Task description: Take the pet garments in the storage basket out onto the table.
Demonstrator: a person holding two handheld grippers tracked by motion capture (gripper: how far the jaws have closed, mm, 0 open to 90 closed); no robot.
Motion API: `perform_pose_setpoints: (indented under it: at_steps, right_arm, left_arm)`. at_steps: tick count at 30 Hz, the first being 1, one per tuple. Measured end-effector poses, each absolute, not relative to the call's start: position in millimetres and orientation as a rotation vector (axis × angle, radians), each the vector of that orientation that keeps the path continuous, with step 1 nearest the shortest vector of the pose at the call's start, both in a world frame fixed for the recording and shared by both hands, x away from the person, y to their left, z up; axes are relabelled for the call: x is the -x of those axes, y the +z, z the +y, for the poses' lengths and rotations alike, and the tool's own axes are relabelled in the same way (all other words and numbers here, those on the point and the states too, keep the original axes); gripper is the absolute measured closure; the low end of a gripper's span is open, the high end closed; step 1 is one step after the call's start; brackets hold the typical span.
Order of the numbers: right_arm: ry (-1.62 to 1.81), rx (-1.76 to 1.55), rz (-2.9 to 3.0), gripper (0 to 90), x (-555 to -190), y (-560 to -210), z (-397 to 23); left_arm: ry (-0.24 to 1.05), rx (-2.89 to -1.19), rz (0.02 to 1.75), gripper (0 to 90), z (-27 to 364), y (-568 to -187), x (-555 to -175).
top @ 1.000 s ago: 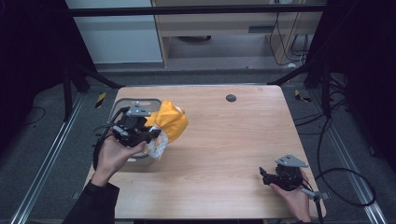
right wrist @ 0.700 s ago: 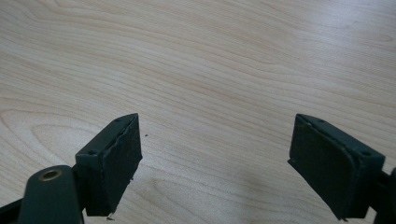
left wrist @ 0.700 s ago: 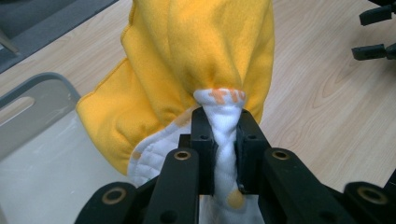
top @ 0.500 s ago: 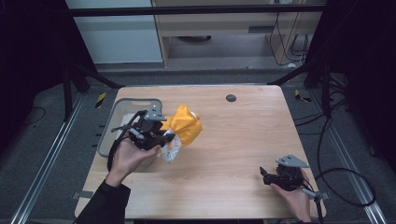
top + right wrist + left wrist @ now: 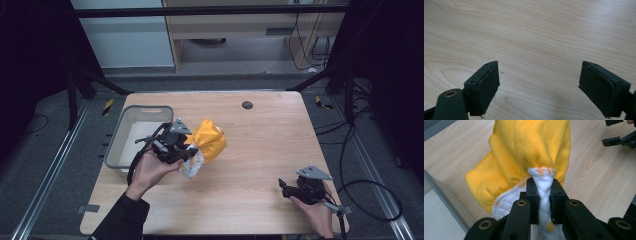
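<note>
While my left gripper (image 5: 541, 195) pinches the yellow cloth (image 5: 210, 142) clear of the bin (image 5: 116, 150), laying it on the counter (image 5: 260, 150) remains; right gripper (image 5: 539, 85) fingers gape empty.

Right claw (image 5: 539, 87) seen along its own two black jaws, which rise from the lower edge and stand wide apart with nothing between them. The left pad's edge looks slightly frayed. Beyond and beneath them lies the pale wood-grain surface (image 5: 536, 32), bare, with a tiny dark speck near the left jaw.
</note>
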State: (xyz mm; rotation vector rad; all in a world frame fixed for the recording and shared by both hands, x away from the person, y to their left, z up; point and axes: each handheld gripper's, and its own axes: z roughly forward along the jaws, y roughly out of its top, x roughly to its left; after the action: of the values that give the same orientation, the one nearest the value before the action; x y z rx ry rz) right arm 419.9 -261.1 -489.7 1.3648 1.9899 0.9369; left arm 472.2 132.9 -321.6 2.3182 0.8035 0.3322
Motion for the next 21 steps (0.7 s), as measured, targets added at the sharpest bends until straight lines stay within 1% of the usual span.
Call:
perform_pose_setpoints:
  at_steps: [21]
  right_arm:
    - [0.939, -1.365, 1.984, 15.9, -420, -489, -263]
  left_arm:
    - [0.25, -2.382, 0.764, 80.5, 102, -357, -481]
